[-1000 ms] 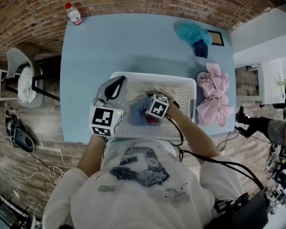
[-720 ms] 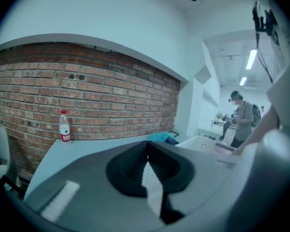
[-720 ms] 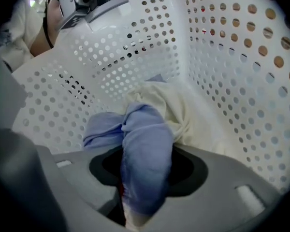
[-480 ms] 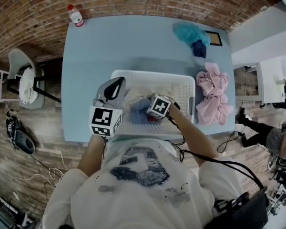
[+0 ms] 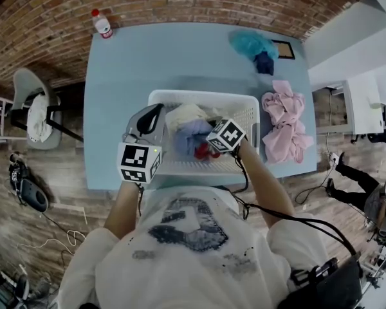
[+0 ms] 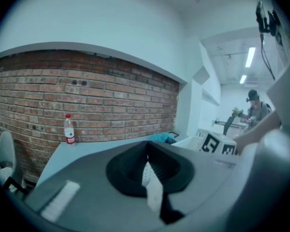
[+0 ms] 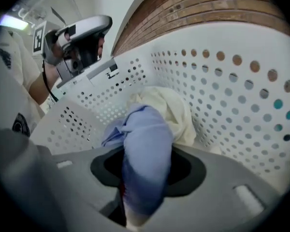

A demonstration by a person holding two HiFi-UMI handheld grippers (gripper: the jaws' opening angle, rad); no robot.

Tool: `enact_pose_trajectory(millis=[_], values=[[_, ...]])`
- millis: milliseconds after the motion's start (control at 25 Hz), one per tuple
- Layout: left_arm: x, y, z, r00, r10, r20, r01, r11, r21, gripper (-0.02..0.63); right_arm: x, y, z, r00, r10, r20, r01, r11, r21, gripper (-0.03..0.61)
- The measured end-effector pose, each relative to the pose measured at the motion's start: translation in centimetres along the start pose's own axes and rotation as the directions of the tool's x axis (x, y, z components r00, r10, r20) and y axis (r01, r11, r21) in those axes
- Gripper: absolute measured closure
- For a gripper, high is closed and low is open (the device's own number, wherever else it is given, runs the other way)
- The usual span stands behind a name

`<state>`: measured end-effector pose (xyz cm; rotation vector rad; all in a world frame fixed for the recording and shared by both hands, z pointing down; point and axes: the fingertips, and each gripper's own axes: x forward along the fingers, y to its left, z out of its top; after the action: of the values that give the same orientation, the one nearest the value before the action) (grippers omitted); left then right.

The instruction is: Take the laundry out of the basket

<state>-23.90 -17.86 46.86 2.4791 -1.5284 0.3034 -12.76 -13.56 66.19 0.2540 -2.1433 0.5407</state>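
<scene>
A white perforated laundry basket (image 5: 244,102) stands at the near edge of the blue table. My right gripper (image 7: 142,178) has just been closing and is now shut on a lavender-blue cloth (image 7: 145,144). The cloth hangs bunched between the jaws, lifted above the basket's floor (image 5: 192,136). A red piece (image 5: 202,151) shows under it, and a cream garment (image 5: 185,114) lies behind it in the basket. My left gripper (image 5: 153,116) is at the basket's left rim. Its jaws (image 6: 146,149) are shut with a thin white perforated strip between them, which looks like the basket's wall.
Pink laundry (image 5: 284,124) is heaped on the table right of the basket. A teal cloth (image 5: 251,42) and a dark blue one (image 5: 265,63) lie at the far right corner by a framed picture (image 5: 284,49). A water bottle (image 5: 101,23) stands far left. A chair (image 5: 29,108) is off the table's left.
The right gripper has risen and rolled, pulling the lavender cloth up out of the pile. The red piece and the cream garment now show more. The left gripper has stayed at the rim.
</scene>
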Motion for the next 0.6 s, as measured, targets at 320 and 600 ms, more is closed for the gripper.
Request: enact_pose_trajectory(millis=[320, 600], values=[[-1.2, -0.9, 1.3, 1.000, 0.012, 0.027, -0.012, 1.000, 0.028, 0.623, -6.0, 1.0, 2.8, 0.969, -0.100, 0.225, 0.084, 0.993, 0.079, 0.393], [-2.1, -1.8, 1.9, 0.999, 0.018, 0.043, -0.020, 0.998, 0.051, 0.623, -11.3, 1.4, 4.9, 0.897, -0.213, 0.388, 0.156, 0.972, 0.174, 0.392]])
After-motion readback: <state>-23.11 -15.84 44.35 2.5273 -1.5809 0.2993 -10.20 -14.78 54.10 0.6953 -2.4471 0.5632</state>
